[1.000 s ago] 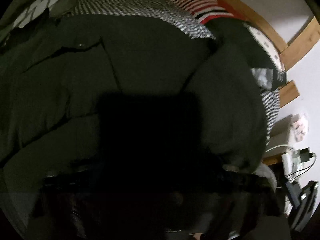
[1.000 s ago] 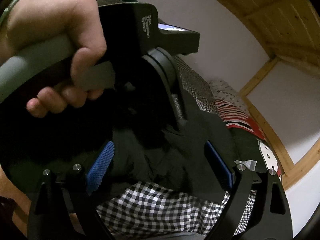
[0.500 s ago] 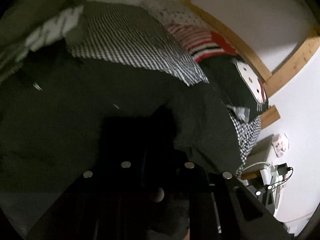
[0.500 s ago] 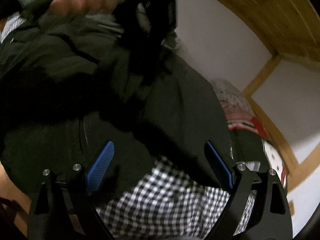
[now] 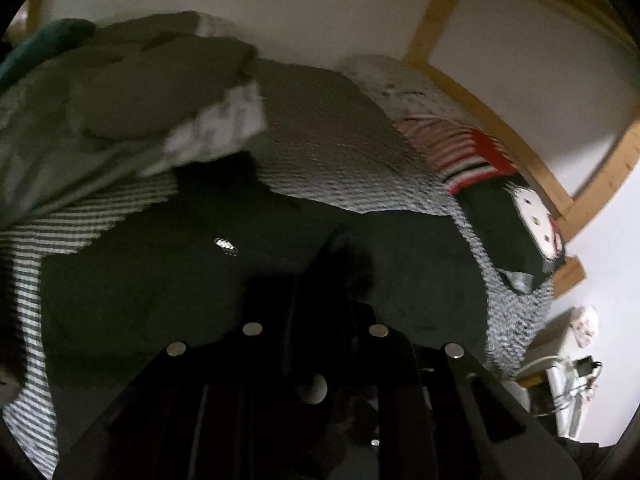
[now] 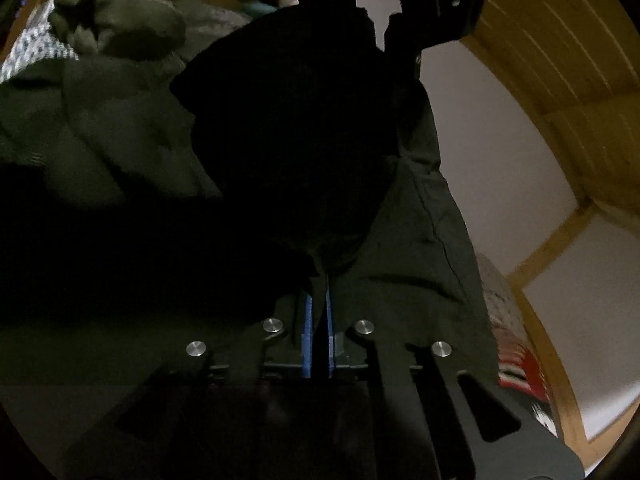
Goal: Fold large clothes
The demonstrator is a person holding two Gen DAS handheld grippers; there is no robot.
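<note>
A large dark green jacket (image 5: 160, 280) lies spread on a bed with a black-and-white checked cover (image 5: 340, 140). My left gripper (image 5: 316, 312) is shut on a dark fold of the jacket, lifted above the bed. In the right wrist view the jacket (image 6: 400, 240) hangs in front of the camera. My right gripper (image 6: 318, 320) has its blue pads (image 6: 307, 320) closed on a fold of the jacket. The left gripper's black frame (image 6: 436, 4) shows at the top, holding the same cloth higher up.
A grey-green garment pile (image 5: 120, 100) lies at the bed's far left. Striped red pillow (image 5: 468, 152) and a dark pillow with a white face (image 5: 520, 220) lie by the wooden frame (image 5: 500, 120). A small table with cables (image 5: 560, 376) stands at right.
My right gripper went from wide open to shut on the jacket. My left gripper rose and tilted up, pulling the jacket fold with it.
</note>
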